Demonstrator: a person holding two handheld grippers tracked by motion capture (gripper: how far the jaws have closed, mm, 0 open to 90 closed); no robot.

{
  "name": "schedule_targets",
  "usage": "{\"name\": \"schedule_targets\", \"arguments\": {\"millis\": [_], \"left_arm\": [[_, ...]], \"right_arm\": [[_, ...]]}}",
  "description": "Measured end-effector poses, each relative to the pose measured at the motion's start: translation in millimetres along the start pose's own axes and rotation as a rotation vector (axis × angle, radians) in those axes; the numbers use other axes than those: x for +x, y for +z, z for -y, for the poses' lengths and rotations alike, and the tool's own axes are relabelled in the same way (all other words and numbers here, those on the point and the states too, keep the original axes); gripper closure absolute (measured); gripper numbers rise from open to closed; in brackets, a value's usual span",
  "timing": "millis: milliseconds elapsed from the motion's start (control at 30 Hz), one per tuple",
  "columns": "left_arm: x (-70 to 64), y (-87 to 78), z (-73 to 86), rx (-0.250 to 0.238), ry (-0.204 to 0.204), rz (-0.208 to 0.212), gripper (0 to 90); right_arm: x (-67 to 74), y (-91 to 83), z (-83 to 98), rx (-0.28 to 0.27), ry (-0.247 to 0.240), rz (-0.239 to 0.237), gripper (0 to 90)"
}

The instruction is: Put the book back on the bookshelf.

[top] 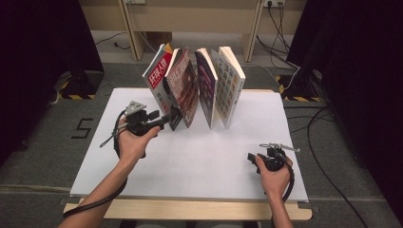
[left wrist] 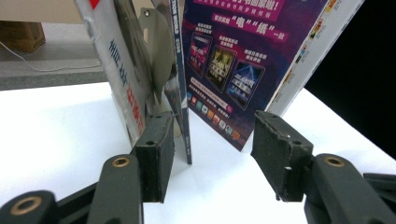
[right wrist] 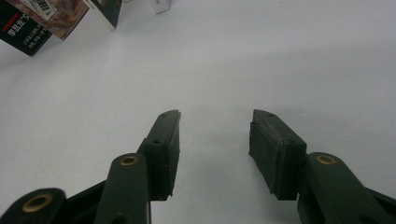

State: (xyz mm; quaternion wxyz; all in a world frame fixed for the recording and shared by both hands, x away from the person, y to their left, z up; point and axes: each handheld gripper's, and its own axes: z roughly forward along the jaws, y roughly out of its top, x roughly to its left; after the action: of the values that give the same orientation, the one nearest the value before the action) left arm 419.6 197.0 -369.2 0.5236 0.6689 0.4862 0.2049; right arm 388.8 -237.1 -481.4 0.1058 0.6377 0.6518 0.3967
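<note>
Nearest the camera in the high view, two forearms come in from the bottom edge, the left gripper [top: 172,119] raised toward the centre of the frame and the right gripper [top: 253,157] held low at the lower right. The left gripper's jaws are seen wide apart in its own view, with the lower edge of a thin magazine [left wrist: 183,93] between them but not pressed by either pad; the right gripper's jaws are likewise apart over the bare white table [right wrist: 261,60]. The magazine stands on edge at the upper centre of the high view, second from the left in a fanned row of four. It is judged to be light, floppy and glossy, so a slippery cover is to be expected, and a firm hold low on its bound edge is suggested. A red-covered magazine [top: 158,76] leans just beside it on the left and a purple-covered one [left wrist: 243,60] on the right, and either could be toppled by a careless pull.
</note>
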Motion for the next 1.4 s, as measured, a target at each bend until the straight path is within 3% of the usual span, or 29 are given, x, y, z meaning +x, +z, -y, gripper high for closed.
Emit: {"name": "schedule_targets", "arguments": {"millis": [333, 867, 1100, 1400], "left_arm": [[11.3, -13.9, 15.4, 0.01, 0.006, -0.015, 47.1], [42.0, -34.0, 70.5, 0.037, -0.039, -0.029, 46.9], [58.6, -39.1, 93.7, 0.054, -0.041, -0.08, 46.7], [79.7, -39.3, 118.2, 0.067, -0.087, -0.107, 46.7]], "right_arm": [[0.1, -0.7, -0.1, -0.001, 0.002, 0.0, 53.0], [2.4, 0.5, 0.7, -0.004, -0.005, 0.001, 53.0], [2.8, 0.4, 0.8, -0.001, -0.014, 0.005, 53.0], [4.7, 1.3, 1.8, -0.002, -0.005, 0.0, 53.0]]}}
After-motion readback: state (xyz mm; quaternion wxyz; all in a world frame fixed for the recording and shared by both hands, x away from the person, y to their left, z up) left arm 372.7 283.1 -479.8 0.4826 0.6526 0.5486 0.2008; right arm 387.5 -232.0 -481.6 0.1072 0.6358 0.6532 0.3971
